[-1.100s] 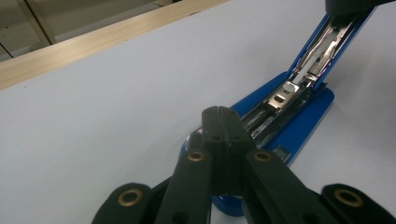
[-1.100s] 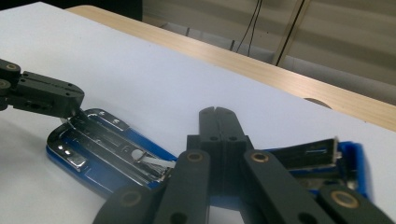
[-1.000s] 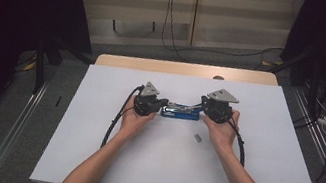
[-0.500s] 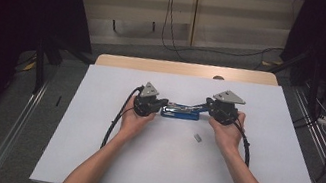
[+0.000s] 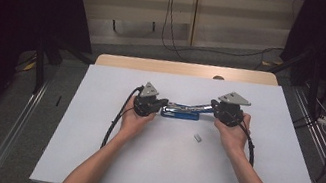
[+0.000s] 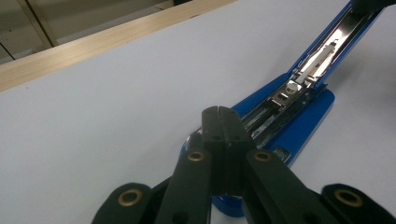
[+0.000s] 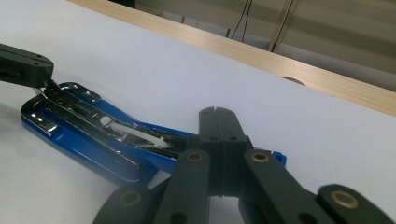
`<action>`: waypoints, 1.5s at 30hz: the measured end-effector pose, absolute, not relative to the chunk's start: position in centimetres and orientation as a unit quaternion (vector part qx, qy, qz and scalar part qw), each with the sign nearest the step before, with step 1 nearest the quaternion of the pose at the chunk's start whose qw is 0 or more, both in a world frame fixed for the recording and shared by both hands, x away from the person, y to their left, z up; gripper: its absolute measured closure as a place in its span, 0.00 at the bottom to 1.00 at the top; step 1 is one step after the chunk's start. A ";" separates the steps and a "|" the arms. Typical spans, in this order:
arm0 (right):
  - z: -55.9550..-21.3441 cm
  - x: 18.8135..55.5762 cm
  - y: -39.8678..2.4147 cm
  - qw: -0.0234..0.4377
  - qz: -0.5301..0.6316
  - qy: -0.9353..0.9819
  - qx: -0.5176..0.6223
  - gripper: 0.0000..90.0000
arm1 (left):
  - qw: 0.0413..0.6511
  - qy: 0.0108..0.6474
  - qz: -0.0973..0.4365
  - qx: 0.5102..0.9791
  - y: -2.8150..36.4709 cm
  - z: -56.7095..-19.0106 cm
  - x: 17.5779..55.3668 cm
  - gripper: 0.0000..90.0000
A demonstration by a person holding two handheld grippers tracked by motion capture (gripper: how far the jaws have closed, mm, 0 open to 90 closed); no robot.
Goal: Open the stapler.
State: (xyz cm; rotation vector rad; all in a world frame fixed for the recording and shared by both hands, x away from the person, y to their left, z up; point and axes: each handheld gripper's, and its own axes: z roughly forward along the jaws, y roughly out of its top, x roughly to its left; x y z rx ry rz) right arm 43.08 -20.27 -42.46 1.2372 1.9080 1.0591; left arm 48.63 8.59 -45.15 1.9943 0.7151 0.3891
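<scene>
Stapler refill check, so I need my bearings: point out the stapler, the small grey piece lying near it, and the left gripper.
stapler (image 5: 180,114), high view, blue base
small grey piece (image 5: 197,137), high view, its middle
left gripper (image 6: 219,111), left gripper view, shut tips

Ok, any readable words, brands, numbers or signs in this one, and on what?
None can be read. The blue stapler, lying opened on the white table, shows no legible marking in any view. The small grey piece beside it is too small to tell.
</scene>
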 end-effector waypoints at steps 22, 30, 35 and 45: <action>-43.9 43.0 -21.7 0.296 0.398 0.726 0.476 1.00 | 0.481 0.292 0.160 0.811 8.6 -45.3 48.6 1.00; -44.0 43.0 -21.8 0.292 0.399 0.726 0.478 1.00 | 0.481 0.284 0.173 0.811 8.4 -44.9 48.4 1.00; -44.0 43.1 -21.9 0.289 0.405 0.725 0.476 1.00 | 0.483 0.285 0.178 0.808 8.3 -44.7 48.2 1.00; -43.7 43.0 -22.4 0.275 0.431 0.720 0.470 0.97 | 0.515 0.298 0.169 0.786 8.3 -43.8 47.8 0.92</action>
